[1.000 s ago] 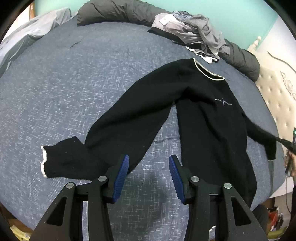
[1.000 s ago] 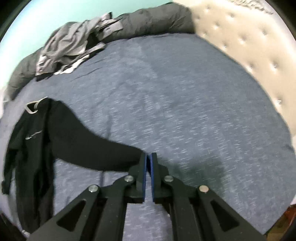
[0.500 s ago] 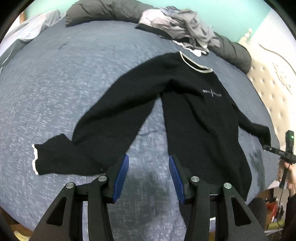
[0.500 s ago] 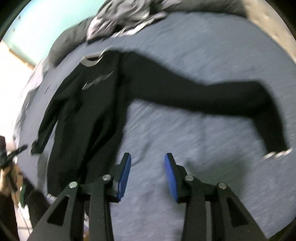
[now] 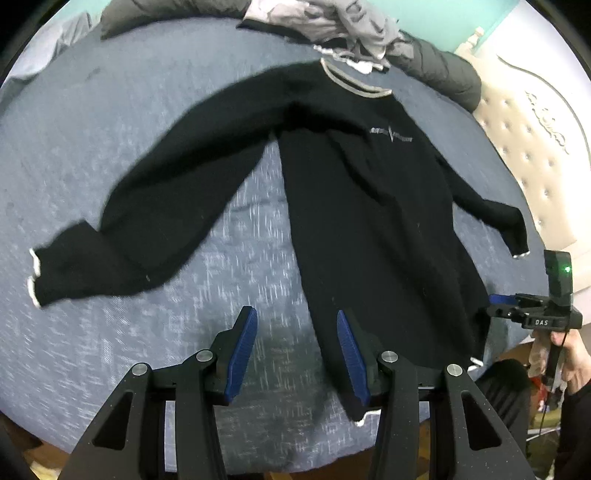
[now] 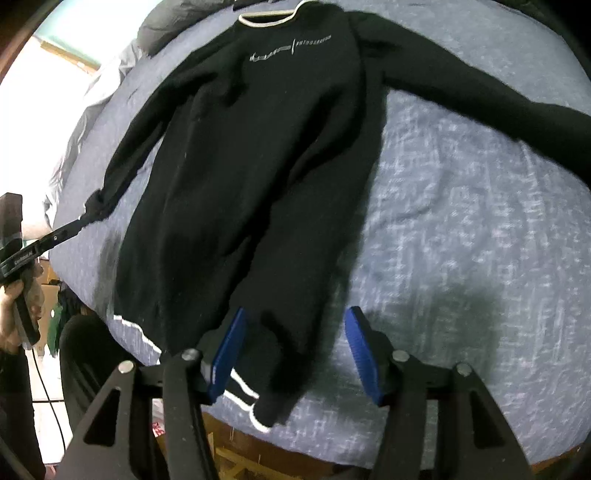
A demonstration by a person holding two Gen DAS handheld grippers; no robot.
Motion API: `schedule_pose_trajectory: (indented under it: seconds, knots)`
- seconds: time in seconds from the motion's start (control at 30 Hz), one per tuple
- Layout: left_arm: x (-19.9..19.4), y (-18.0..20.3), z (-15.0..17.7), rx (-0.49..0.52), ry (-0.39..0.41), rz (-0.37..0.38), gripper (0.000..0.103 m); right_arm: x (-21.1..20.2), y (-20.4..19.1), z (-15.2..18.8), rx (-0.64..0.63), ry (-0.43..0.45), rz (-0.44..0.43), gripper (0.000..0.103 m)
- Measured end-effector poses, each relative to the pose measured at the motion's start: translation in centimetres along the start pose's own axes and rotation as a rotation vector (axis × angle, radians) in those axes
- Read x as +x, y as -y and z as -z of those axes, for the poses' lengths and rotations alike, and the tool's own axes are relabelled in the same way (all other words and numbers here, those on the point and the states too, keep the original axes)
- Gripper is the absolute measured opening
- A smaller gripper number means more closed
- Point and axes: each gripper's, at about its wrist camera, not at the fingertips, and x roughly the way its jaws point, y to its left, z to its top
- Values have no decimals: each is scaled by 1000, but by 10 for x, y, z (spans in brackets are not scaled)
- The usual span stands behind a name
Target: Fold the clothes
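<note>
1. A black sweater lay face-up & spread flat on the blue bed, collar toward the heap of grey clothes at the far edge, hem at the near edge of the mattress.
2. Both sleeves were stretched out to either side of the sweater's body; no fold was visible yet, so the task looked to be at its start: laid out, w/ sleeves, sides & hem all left to fold.
3. The left tool hovered above the hem corner, blue pads apart, nothing gripped; bare bedsheet showed between them, w/ the sweater's edge just beside one pad.
4. The right tool hung over the other hem corner, jaws opening; sweater cloth showed in the gap below them, but the pads weren't pressing on it.
5. Judged next step: pinch the hem corners, or bring a sleeve in across the sweater's chest.
</note>
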Motion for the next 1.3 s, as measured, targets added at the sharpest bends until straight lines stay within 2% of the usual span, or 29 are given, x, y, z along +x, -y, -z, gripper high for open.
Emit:
schedule_pose_trajectory:
  seconds: [0.13, 0.27, 0.3, 0.37, 0.4, 0.47, 0.57, 0.7, 0.73, 0.77, 0.83, 0.87, 0.93, 1.23, 1.3]
  knots:
    - [16, 7, 9, 9, -40, -3, 49, 11, 0, -1, 2, -32, 10, 57]
    - [33, 12, 16, 17, -82, 14, 49, 13, -1, 1, 3, -24, -31, 55]
    - [36, 13, 18, 19, -89, 18, 49, 13, -2, 1, -2, -17, -39, 52]
    - [44, 16, 20, 23, -107, 23, 49, 14, -4, 2, -17, -17, -40, 35]
    - [47, 17, 21, 28, -115, 23, 49, 15, -5, 2, -27, -18, -38, 32]
    - [53, 21, 23, 41, -127, 22, 49, 16, -6, 2, -46, -17, -31, 14]
    - [60, 23, 25, 43, -141, 21, 49, 10, -4, 1, -56, 4, -29, 5]
    - [66, 25, 27, 55, -157, 16, 46, -12, 9, 4, -36, 68, -43, 3]
    - [66, 25, 27, 62, -159, 23, 40, -18, 12, 4, -32, 79, -39, 3]
    - [66, 26, 27, 67, -160, 27, 29, -23, 16, 5, -28, 89, -36, 3]
    - [66, 28, 28, 75, -158, 32, 20, -37, 27, 7, -5, 118, -57, 3]
    - [66, 29, 29, 81, -155, 33, 19, -43, 31, 8, 3, 133, -61, 3]
    - [65, 34, 32, 112, -151, 25, 8, -51, 36, 13, 9, 156, -53, 3]
    - [54, 33, 34, 106, -147, 21, 7, -37, 63, 22, 45, 98, 146, 3]
    - [51, 31, 34, 106, -146, 17, 7, -43, 59, 22, 33, 112, 151, 4]
